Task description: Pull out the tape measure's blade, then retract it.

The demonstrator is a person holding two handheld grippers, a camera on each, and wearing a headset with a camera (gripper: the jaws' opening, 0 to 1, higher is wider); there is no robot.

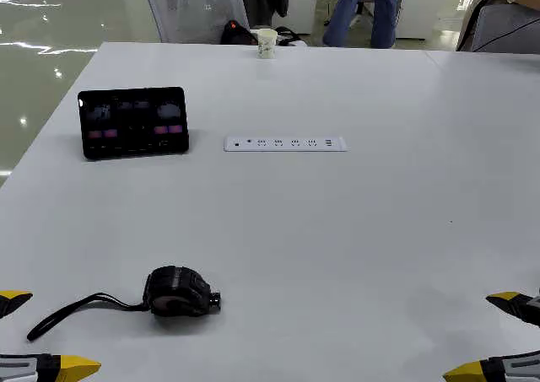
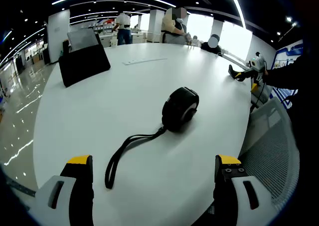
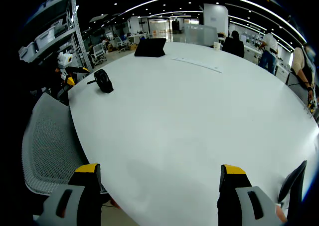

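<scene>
Head view: tape measure lies on its side on the white surface, near the front edge, left of centre; black rubbery-looking case, blade fully wound in, small hook tab pointing right; black wrist strap trails off to the left; left tongs spread, empty, just beside the strap end; right tongs spread, empty, well apart from the case; tablet, power strip and paper cup further back.

Left gripper view: tape measure ahead between the wide-open jaws, not touched; strap looped toward the camera.

Right gripper view: tape measure far off to the left, jaws wide apart with bare surface between them.

Handling, as a guess: case rigid and compact, fairly heavy for its size, grip probably decent; pinch it across the flat sides with one set of tongs; hook tab is thin and small, needs a precise nip from the other; blade springy, likely to snap back; strap is limp, useless as a hold.
</scene>
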